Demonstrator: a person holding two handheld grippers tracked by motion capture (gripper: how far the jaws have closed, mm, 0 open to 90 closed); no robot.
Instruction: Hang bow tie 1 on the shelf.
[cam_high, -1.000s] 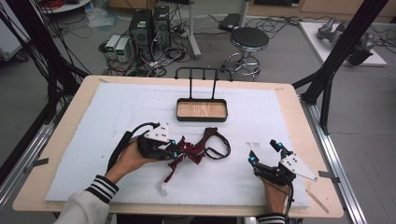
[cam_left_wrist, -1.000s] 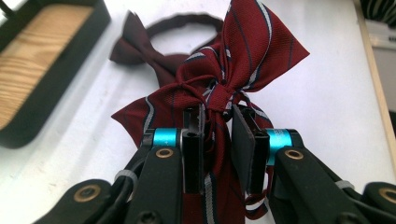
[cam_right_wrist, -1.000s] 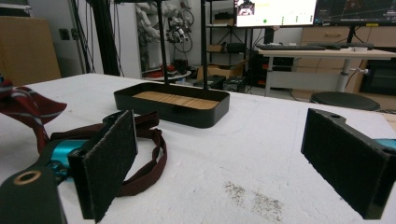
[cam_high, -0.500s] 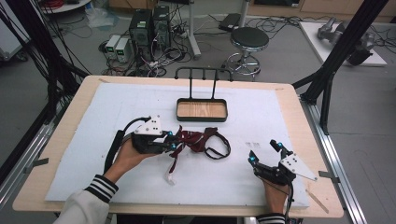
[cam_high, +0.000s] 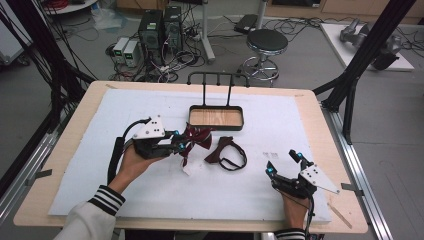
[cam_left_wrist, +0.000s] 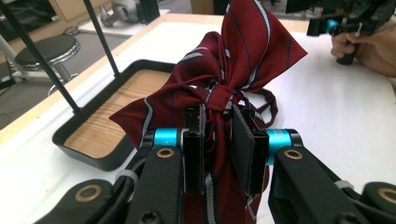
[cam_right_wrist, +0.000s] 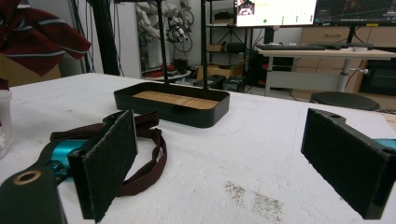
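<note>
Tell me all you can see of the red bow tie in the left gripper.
The bow tie is dark red woven cloth with thin navy and pale stripes, its wings fanning from a tight middle knot. The left gripper is shut on it at the knot and holds it off the white mat. A white tag hangs beneath it. Its dark strap lies looped on the mat, beside the black tray.

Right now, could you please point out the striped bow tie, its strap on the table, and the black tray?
Striped bow tie (cam_left_wrist: 254, 44), left gripper view, on its upper wing.
Strap (cam_high: 235, 162), high view, on the loop's lower edge.
Black tray (cam_high: 216, 125), high view, on its near wall.
</note>
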